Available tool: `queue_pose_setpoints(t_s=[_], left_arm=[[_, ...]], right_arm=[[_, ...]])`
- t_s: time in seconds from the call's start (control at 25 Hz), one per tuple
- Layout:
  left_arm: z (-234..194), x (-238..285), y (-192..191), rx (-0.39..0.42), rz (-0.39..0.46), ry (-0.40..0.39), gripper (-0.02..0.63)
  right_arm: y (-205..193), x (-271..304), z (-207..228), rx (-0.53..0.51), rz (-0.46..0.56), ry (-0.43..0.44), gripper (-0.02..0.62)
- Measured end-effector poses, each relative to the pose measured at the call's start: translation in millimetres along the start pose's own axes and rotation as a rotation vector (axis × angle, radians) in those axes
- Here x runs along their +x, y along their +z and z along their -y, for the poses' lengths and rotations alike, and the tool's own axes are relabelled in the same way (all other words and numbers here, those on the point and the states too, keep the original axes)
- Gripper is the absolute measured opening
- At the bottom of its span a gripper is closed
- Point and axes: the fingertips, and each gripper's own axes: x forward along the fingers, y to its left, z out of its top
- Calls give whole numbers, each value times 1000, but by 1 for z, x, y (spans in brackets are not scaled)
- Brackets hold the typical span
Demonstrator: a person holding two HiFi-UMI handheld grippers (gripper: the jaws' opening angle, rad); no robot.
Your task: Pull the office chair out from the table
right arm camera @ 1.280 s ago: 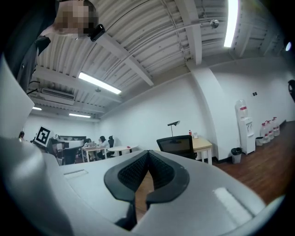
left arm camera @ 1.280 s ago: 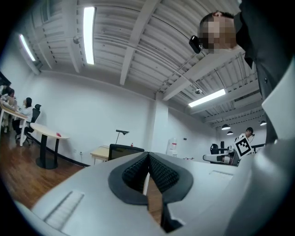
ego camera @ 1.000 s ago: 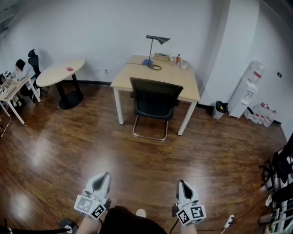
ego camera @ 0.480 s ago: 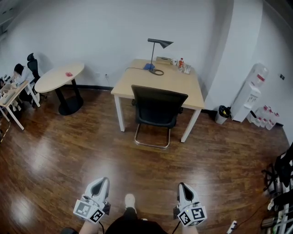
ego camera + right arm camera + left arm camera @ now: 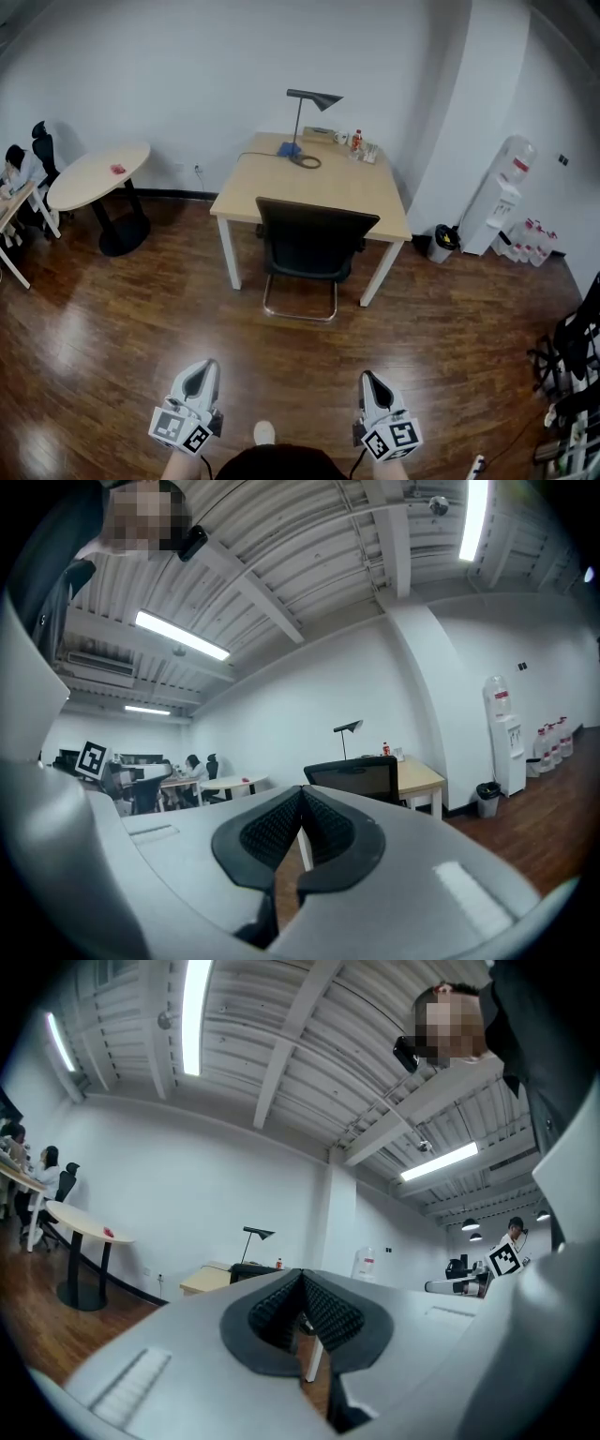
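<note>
Approach to the chair, both grippers shut and empty

Over the last second you have walked closer. The chair (image 5: 314,246) now sits larger and lower in the head view, dead ahead at twelve o'clock, and the round table (image 5: 89,178) has slid out toward ten o'clock. The chair itself has not shifted: it is still pushed in at the near edge of the table (image 5: 319,187), backrest toward you. Your left gripper (image 5: 201,373) and right gripper (image 5: 371,382) point level ahead of you, jaws pressed together with nothing between them, well apart from the chair. So the pull has not begun. You will likely need to close the gap and open a jaw before taking the backrest.
</note>
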Motion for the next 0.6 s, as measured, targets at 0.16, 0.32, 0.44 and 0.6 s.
queue_pose_setpoints(t_s=[0.16,0.32,0.44,0.6], left_arm=[[-19,15,1,-15,1,-12,2],[-39,21,-2,-13,-11,-28,2],[-53,28,-3,27,-26,-35,2],[-66,34,-9,-7,-34,-8,2]], right_arm=[[4,24,-4,-13,2,-8,14],[5,44,-14,20,6,-6,14],[10,57,-22,50,31,-11,14],[4,67,-30,43,15,-4,14]])
